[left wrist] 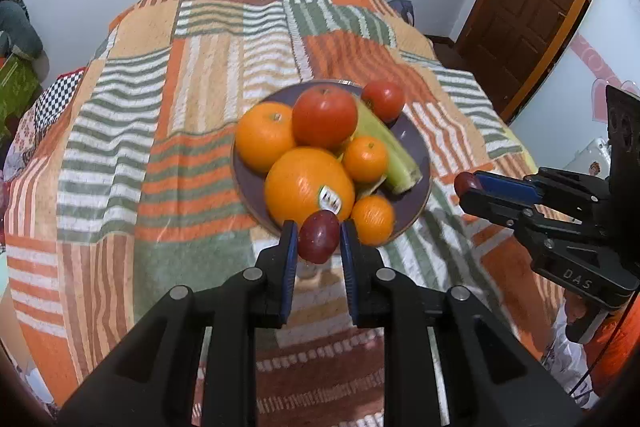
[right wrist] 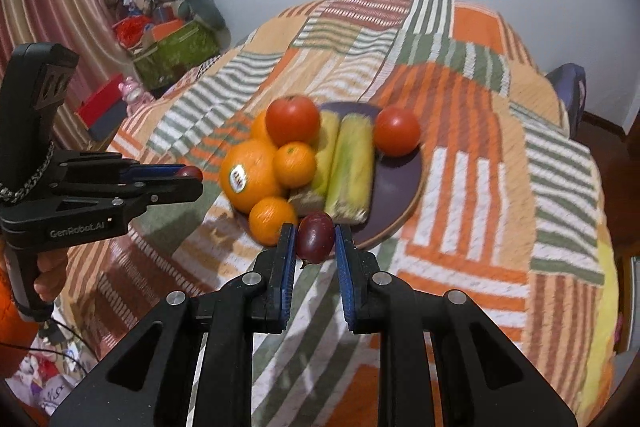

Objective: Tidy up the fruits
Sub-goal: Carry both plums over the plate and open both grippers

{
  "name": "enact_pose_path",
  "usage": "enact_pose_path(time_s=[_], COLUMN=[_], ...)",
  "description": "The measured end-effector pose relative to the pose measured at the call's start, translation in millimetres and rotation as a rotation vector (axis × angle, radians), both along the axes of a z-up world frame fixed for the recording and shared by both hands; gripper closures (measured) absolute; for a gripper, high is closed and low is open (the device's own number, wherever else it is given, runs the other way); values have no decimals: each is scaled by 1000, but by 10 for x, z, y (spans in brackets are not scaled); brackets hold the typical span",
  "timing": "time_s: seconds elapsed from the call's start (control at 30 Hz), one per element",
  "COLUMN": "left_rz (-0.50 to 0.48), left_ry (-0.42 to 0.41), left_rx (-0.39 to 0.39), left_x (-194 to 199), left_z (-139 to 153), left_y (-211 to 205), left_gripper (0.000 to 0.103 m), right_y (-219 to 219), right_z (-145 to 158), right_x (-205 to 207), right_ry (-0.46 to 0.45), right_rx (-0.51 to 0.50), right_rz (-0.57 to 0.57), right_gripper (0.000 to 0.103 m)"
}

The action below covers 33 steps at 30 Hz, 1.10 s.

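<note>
Left claw: your left claw (left wrist: 318,239) was clenched on a small dark-red plum (left wrist: 319,235), held at its sides just above the near rim of the plate (left wrist: 416,143).
Left plum handling: you had a light, smooth, soft-skinned fruit there; I judged it would bruise or slip under a hard squeeze, so a hold across its widest part suited it.
Plate pile: before you lay a big stickered orange (left wrist: 309,186), three smaller oranges, two tomatoes (left wrist: 325,115) and two husked corn cobs (left wrist: 386,147), crowded and touching; round ones looked ready to roll.
Right claw: your right claw (right wrist: 315,237) was likewise clamped on a second plum (right wrist: 315,235), near the plate's front edge, beside a small orange (right wrist: 272,219).
Bed: the patchwork blanket (left wrist: 192,99) gave a soft, uneven landing; fruit set there might wander.
In the way: each claw hung close beside the other, and the heaped plate left little free room.
</note>
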<state>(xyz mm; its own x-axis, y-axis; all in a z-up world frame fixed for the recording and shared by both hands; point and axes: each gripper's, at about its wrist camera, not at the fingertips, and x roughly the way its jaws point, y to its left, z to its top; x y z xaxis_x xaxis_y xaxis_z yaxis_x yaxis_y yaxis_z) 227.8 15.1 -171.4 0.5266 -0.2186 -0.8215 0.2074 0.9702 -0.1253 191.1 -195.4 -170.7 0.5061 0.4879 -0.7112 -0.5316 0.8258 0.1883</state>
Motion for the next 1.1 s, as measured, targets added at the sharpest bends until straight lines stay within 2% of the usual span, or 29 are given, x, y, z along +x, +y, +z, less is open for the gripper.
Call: enact_pose_path(time_s=[0.4,0.77,1.03,1.1], left_rz=[-7,-13,-16,-20], left_ry=[-29,-14,-32,-36], left_rx=[-3,9,18,18], left_x=[307,501,518,508], left_z=[51,-77,-125,-124], left_y=[-151,-215,-225,-230], left_gripper=[82,82,82,78], right_y=[-40,-31,-31,-28], right_z=[75,-251,-341,-366], right_x=[327,615,669,672], right_ry=[-61,4,21,22], right_rx=[-7,-49,-57,-61], right_rz=[-34,-58,-62,-66], right_gripper=[85,85,85,85])
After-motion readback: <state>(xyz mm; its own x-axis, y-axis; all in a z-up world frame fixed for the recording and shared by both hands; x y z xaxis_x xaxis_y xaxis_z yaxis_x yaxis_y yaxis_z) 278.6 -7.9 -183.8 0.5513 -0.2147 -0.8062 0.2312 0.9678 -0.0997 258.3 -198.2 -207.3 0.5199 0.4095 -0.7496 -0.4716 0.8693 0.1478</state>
